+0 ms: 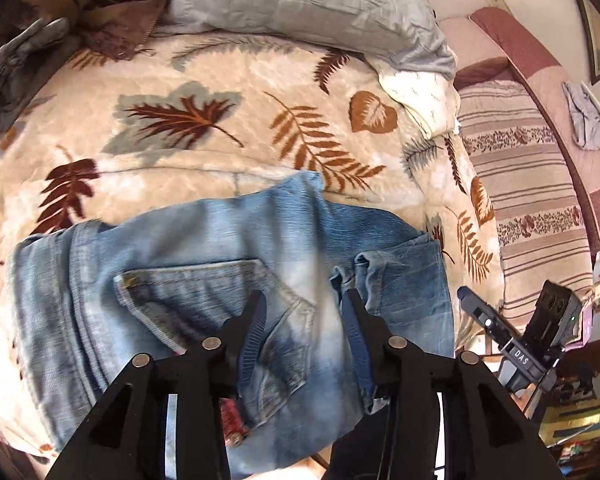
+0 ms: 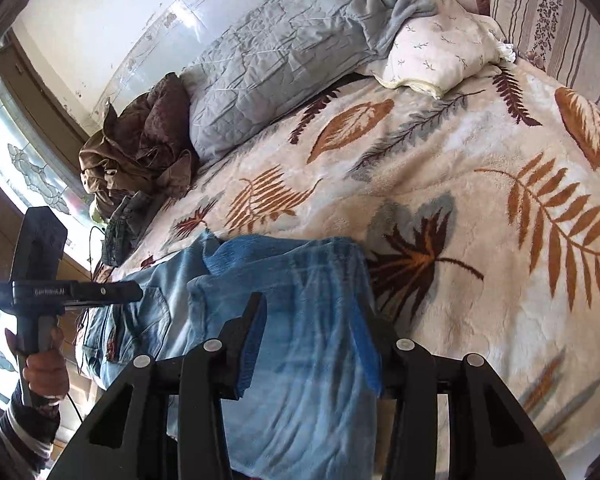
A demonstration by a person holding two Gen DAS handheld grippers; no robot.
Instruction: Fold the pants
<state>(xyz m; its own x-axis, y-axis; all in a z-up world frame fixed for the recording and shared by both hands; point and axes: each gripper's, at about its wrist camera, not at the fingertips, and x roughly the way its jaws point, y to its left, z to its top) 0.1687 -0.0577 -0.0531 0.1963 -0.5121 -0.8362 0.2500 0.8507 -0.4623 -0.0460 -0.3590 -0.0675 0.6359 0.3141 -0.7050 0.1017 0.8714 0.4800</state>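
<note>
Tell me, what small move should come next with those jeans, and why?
Probably lay the raised denim down and smooth it. The jeans lie partly folded on the leaf blanket; both the left gripper and the right gripper are open around cloth.

left gripper (image 1: 304, 300) over folded blue jeans (image 1: 204, 264), jaws apart, back pocket (image 1: 204, 292) between and just past the fingertips. jeans lie on a leaf-print blanket (image 1: 220, 120); grey pillow (image 1: 300, 4) beyond. right gripper (image 1: 512, 328) at right edge, off the denim.
</note>
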